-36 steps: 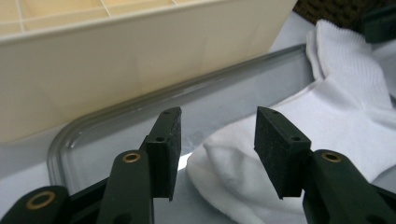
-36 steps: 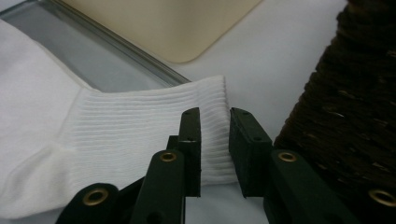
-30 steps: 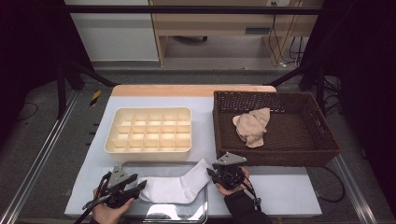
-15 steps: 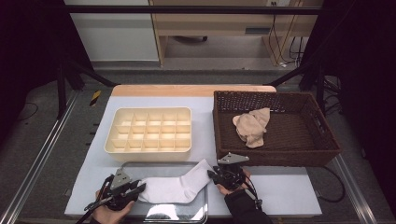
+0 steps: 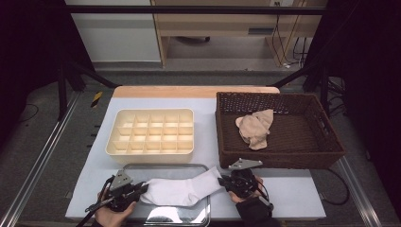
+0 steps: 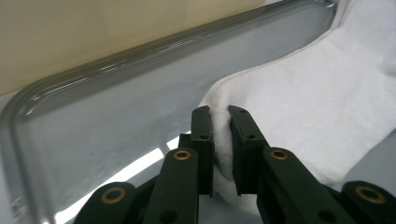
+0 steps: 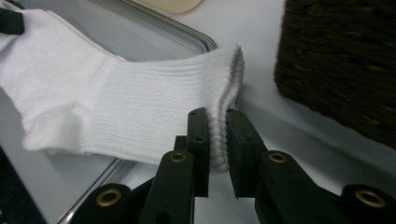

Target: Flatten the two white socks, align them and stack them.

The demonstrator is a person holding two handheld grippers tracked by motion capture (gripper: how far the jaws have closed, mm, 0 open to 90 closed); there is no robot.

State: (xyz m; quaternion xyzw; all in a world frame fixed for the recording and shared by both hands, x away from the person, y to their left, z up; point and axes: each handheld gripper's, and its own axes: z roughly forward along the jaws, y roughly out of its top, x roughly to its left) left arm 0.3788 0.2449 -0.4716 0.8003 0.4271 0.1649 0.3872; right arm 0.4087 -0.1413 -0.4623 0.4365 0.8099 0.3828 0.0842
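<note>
— What's that pale thing stretched out at the near edge of the table?

— A white sock [image 5: 182,190], lying flat and pulled lengthwise across the metal tray [image 5: 163,167].

— Which way round?

— Toe end towards the left, and the ribbed cuff [image 7: 219,88] hangs past the tray's right rim, over the white tabletop.

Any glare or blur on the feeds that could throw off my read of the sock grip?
High view: soft overall, dark at the edges, with bright reflections on the metal tray near the bottom. Left gripper view: glare streaks on the tray floor, far rim blurred; the left tool on the white sock reads sharp. Right gripper view: the right tool at the ribbed cuff is crisp; the wicker basket is dim.
</note>
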